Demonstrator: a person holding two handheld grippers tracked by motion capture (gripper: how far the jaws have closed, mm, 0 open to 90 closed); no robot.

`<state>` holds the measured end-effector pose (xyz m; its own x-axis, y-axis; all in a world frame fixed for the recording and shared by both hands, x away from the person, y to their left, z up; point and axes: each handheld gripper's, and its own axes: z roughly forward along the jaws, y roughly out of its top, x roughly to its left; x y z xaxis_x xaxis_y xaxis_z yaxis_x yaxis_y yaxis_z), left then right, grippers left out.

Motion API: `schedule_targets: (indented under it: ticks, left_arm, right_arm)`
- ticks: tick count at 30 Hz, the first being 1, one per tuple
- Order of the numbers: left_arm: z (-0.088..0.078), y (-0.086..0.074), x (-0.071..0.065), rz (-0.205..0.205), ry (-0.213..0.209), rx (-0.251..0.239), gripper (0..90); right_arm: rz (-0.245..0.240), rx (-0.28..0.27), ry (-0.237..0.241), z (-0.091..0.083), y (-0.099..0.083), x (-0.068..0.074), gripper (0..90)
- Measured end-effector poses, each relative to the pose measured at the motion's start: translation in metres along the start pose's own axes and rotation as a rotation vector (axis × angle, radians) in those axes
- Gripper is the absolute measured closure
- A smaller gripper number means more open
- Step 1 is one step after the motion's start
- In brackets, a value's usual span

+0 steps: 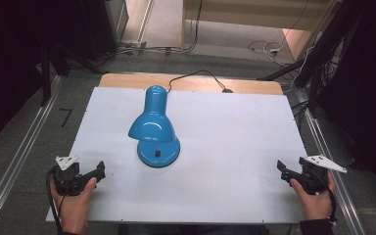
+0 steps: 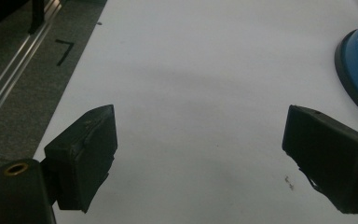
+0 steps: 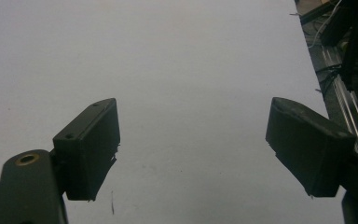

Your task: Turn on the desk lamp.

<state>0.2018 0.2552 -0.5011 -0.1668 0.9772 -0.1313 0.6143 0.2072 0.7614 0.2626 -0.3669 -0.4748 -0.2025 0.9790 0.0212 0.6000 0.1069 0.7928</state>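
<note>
At the near left corner of the white table, the left gripper is held low by a hand, its jaws spread wide with nothing between them. Toward the middle, nearer the left gripper, a blue desk lamp is stood upright on its round base, shade tilted toward the person. At the near right edge, the right gripper is likewise held released and empty, well apart from the lamp.
</note>
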Motion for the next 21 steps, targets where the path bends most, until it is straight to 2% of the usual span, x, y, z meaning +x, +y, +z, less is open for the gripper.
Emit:
schedule_targets:
  ticks: [7,16,21]
  left_arm:
    - [0.003,0.002,-0.005,0.014,-0.005,-0.003,11.3]
    - [0.005,0.004,-0.009,0.009,-0.008,-0.016,11.3]
    - [0.006,0.005,-0.013,0.022,-0.02,-0.015,11.3]
  right_arm:
    - [0.043,0.033,-0.007,0.005,-0.003,-0.013,15.4]
    - [0.038,0.038,-0.005,0.006,-0.003,-0.013,14.9]
    - [0.041,0.044,-0.008,0.006,-0.003,-0.013,14.9]
